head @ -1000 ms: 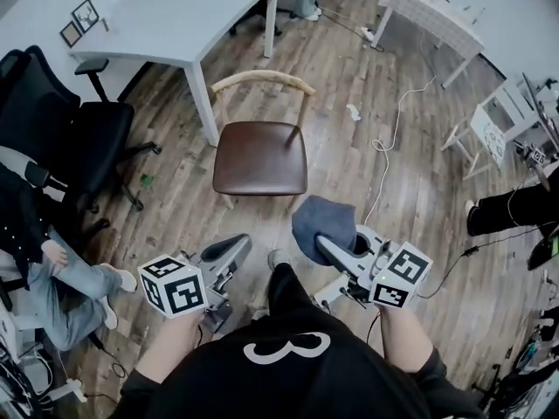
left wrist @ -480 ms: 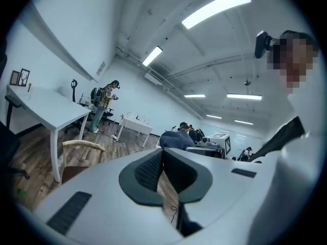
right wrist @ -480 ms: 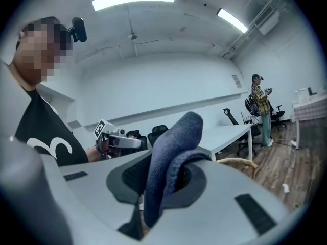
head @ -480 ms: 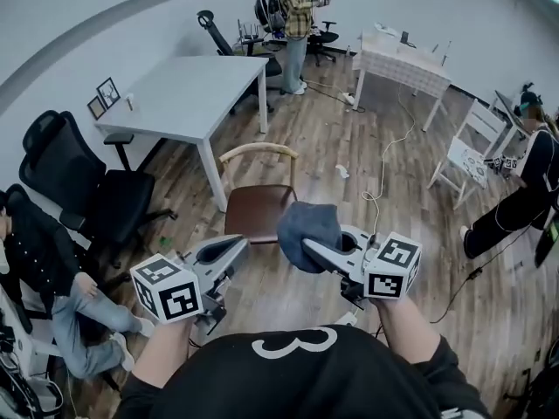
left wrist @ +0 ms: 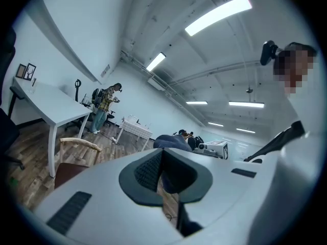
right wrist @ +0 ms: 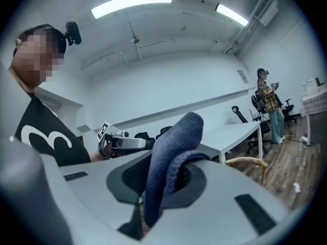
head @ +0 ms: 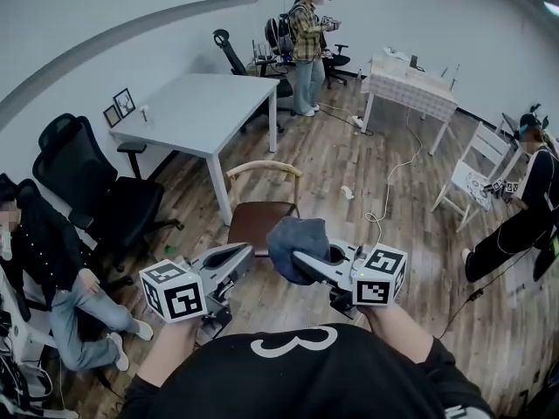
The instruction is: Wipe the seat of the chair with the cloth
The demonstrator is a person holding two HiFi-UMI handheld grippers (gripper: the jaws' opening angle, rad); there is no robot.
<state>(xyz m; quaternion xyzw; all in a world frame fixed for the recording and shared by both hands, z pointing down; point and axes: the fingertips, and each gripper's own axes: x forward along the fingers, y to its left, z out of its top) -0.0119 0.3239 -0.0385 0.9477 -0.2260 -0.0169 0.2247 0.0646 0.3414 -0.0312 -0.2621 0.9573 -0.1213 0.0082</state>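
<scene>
With the view lifting, the chair is sitting farther beyond the cloth that the right claw is clenching, the left claw staying closed on nothing, so wiping is still waiting.

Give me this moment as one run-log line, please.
right gripper: shut on cloth | left gripper: shut, empty | chair: ahead, untouched | wipe: not started

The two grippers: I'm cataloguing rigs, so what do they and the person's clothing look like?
Both the left gripper and right gripper have light grey, tapering jaws lined with dark ribbed pads. Each carries a white cube printed with black square markers. The person wears a black top with a white 3; its sleeves stop short of the forearms.
</scene>
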